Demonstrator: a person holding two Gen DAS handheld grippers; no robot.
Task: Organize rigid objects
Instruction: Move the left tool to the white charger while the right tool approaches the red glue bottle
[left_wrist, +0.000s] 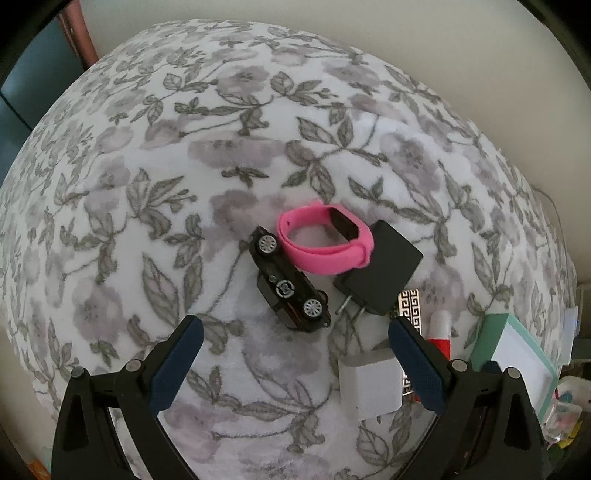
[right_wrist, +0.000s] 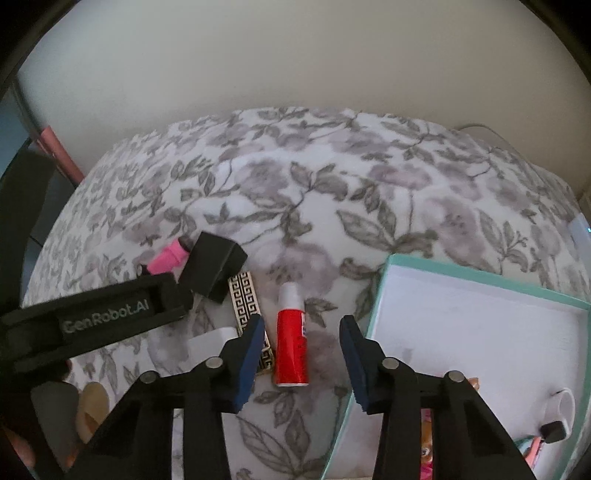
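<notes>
Both grippers had their fingers apart and held nothing: the right gripper (right_wrist: 302, 354) hung over the red tube (right_wrist: 292, 341), the left gripper (left_wrist: 295, 354) near it, by the toy car (left_wrist: 289, 280).

Your way in is the bare stretch of floral fleece blanket (left_wrist: 147, 184) left of the black toy car (left_wrist: 290, 282); rightward, the open mint-rimmed white box (right_wrist: 480, 291) blocks you.
</notes>
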